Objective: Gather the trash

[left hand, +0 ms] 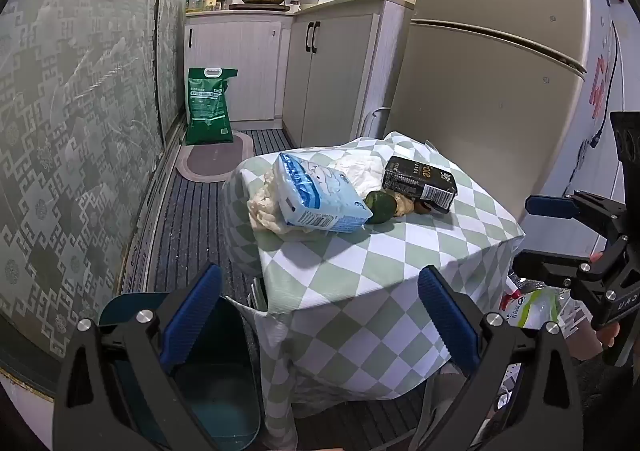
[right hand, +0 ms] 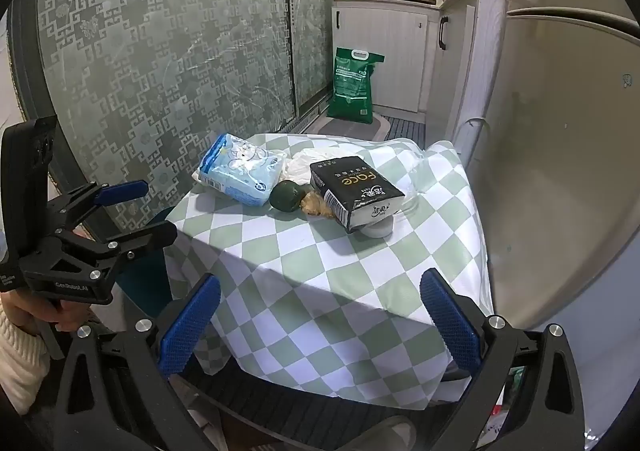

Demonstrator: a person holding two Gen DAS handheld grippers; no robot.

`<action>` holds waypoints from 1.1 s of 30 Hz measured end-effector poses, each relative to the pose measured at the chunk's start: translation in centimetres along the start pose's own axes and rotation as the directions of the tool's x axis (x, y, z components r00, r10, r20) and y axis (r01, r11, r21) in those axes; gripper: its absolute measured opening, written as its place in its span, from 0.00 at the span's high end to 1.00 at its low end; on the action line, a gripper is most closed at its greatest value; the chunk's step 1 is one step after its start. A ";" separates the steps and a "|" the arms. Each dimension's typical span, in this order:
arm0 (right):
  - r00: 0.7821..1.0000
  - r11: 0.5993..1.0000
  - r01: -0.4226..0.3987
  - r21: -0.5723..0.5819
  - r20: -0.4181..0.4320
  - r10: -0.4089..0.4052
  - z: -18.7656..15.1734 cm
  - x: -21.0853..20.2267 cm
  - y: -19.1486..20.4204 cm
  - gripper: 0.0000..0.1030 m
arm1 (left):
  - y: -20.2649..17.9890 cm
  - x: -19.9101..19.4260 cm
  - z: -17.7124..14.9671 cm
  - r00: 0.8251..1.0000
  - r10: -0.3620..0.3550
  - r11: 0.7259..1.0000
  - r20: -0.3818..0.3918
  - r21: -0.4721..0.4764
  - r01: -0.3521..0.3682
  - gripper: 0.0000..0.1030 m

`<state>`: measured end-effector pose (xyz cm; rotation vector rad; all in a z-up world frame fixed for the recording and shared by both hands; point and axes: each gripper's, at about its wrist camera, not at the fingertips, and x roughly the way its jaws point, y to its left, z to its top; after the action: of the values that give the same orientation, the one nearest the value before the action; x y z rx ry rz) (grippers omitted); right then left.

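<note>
Left gripper (left hand: 318, 315): jaws wide apart, empty, above the bin (left hand: 216, 391).
Right gripper (right hand: 320, 321): jaws apart, empty, over the near worktop (right hand: 320, 283) edge.
Trash: clustered mid-worktop; blue packet (right hand: 240, 171), green round item (right hand: 286, 195), black packet (right hand: 354, 187), crumpled white paper (left hand: 264, 211).
Step advice: likely take one outer piece first, approaching low, avoiding the cloth.
View difference: only the left view shows the bin; only the right shows a white lid (right hand: 378, 229) under the black packet.
</note>
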<state>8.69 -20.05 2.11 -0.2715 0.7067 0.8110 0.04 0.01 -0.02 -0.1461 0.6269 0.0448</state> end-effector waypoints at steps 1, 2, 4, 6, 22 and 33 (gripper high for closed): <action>1.000 1.000 -0.002 0.002 0.003 0.002 0.0 0.0 0.0 0.02 | 0.0 0.0 0.0 1.000 -0.001 1.000 0.000 -0.001 0.001 0.03; 1.000 1.000 -0.002 0.002 0.004 0.002 0.0 -0.1 0.0 0.02 | 0.0 0.0 0.0 1.000 -0.001 1.000 0.001 0.000 0.001 0.03; 1.000 1.000 0.000 0.000 -0.002 0.000 0.1 0.0 0.0 0.02 | 0.0 0.0 0.0 1.000 -0.003 1.000 0.003 0.000 0.003 0.03; 1.000 1.000 -0.001 0.002 0.000 0.001 0.1 -0.1 0.0 0.02 | -0.1 0.1 0.0 1.000 -0.002 1.000 0.003 0.002 0.002 0.03; 1.000 1.000 -0.001 0.003 0.000 0.001 0.0 -0.1 0.0 0.02 | 0.0 0.0 0.2 1.000 -0.005 1.000 0.006 0.001 0.005 0.03; 1.000 1.000 -0.002 -0.001 0.001 0.002 0.1 -0.2 0.1 0.02 | -0.1 -0.1 0.3 1.000 -0.004 1.000 0.008 0.002 0.004 0.03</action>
<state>8.56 -20.07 2.29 -0.2712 0.7061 0.8137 0.10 0.00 0.27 -0.1456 0.6185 0.0413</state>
